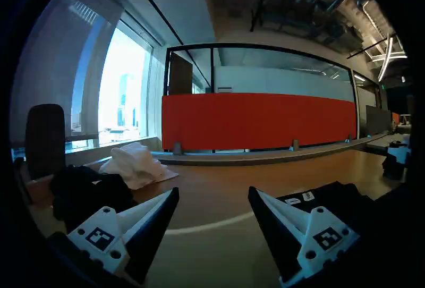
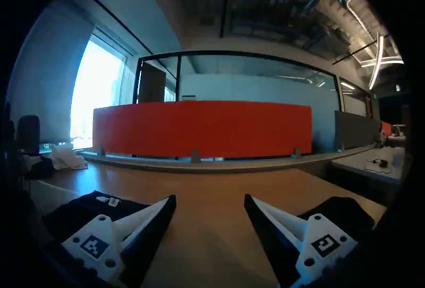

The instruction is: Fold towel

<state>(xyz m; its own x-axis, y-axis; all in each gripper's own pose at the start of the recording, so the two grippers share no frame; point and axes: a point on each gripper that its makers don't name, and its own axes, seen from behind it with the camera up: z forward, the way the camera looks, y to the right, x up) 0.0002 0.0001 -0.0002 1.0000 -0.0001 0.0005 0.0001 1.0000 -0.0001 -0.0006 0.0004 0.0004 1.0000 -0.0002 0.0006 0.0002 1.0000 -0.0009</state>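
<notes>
Table (image 1: 223, 181): we see pale wood running up to the red partition (image 1: 255, 120), which stands along its far edge.
Room: bright window (image 1: 122, 96) left of the partition, glass wall (image 1: 276, 70) above and behind it, strip lights (image 2: 380, 59) high to its right.
Black towel (image 2: 93, 203): flat on the table, on our side of the partition, partly behind the fingers.
White cloth (image 1: 135, 163): heaped near the partition's left end.
Left gripper (image 1: 212, 208): jaws apart, holding nothing.
Right gripper (image 2: 210, 208): jaws apart, holding nothing.
</notes>
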